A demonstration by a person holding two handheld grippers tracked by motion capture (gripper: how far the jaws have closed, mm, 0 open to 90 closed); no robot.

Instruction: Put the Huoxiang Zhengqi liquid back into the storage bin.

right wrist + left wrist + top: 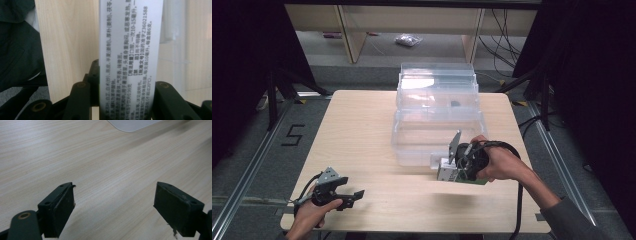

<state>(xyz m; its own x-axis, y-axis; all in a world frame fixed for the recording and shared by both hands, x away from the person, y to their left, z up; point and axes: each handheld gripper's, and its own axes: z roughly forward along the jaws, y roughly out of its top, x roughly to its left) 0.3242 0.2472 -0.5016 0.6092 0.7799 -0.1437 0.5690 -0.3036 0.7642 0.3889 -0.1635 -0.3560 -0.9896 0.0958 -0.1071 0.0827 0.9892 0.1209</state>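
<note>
A: Which step is judged to be in hand?

B: A carry. A white box printed with small text is held by the right gripper, just in front of the clear bin on the desk. The box is judged to be bound for the bin, though nothing is yet set inside from this hand.

A: How is the box placed against the fingers?

B: In the right gripper view it is seen standing up between the two black fingers, one on each side of it, pressed against its narrow faces. The fingers are closed to the width of the box. In the high view the box is seen at the bin's near wall, low over the desk; whether it touches the wood cannot be told.

A: And the other hand?

B: The left gripper is held at the near left corner of the desk, well apart from the bin. Its fingers are spread wide, and nothing but bare wood is seen between them.

A: What is called for next?

B: A lift is likely needed, so that the box is cleared over the near wall, then a lowering into the front compartment before the fingers are parted. A small dark item is seen farther back in the bin; it should be left undisturbed.
</note>
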